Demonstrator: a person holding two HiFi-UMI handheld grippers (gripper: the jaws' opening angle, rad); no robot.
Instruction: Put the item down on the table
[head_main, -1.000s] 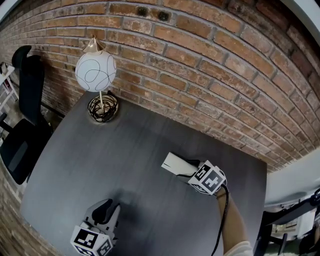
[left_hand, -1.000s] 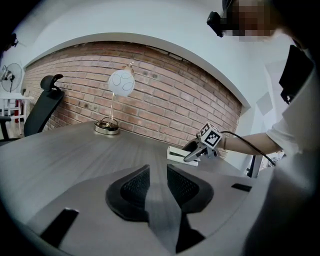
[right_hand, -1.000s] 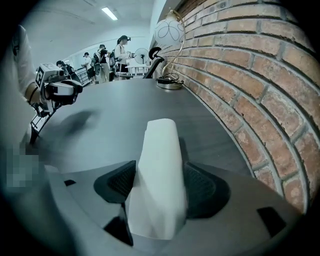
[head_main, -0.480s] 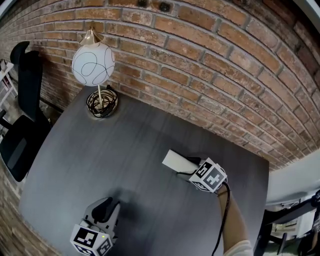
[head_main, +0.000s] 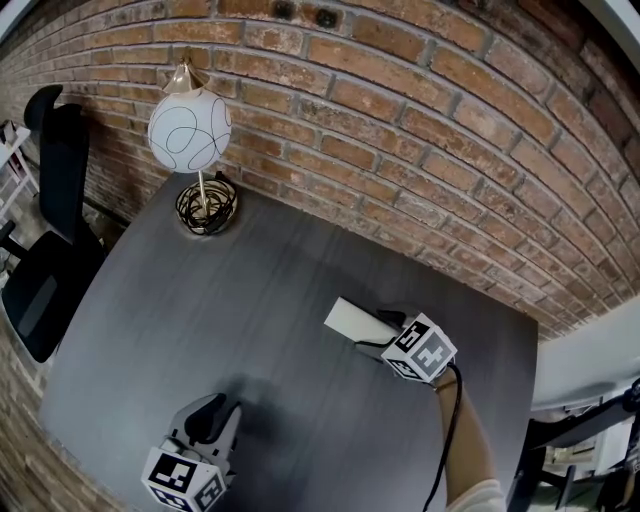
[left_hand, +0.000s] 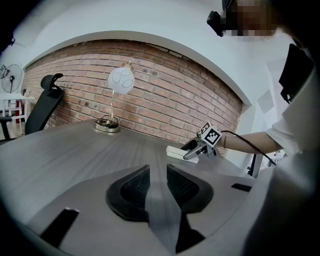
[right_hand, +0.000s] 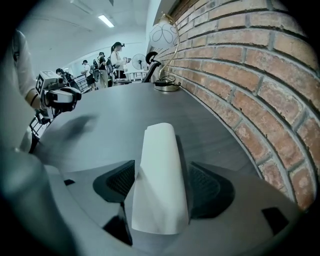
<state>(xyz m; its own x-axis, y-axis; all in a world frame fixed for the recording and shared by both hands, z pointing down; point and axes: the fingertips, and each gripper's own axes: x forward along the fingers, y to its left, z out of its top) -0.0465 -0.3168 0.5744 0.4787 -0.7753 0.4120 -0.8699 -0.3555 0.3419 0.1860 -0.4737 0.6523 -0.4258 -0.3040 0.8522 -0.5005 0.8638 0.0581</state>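
Fig. 1. R gripper (head_main: 378, 326): jaws clamped on 1 white item (head_main: 346, 320), held low over dark table (head_main: 250, 300) nr brick wall (head_main: 420, 130); far end appears to touch the top. L gripper (left_hand: 157, 172): jaws a narrow gap apart, nothing btwn. 1 container: wire basket (head_main: 207, 211) at far corner, holding foot of globe lamp (head_main: 190, 135); other contents unclear.

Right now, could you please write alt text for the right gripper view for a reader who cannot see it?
A white folded paper-like item is gripped between the right gripper's black jaws, over a dark grey table. A red brick wall runs along the right, with a white globe lamp at the table's far end.
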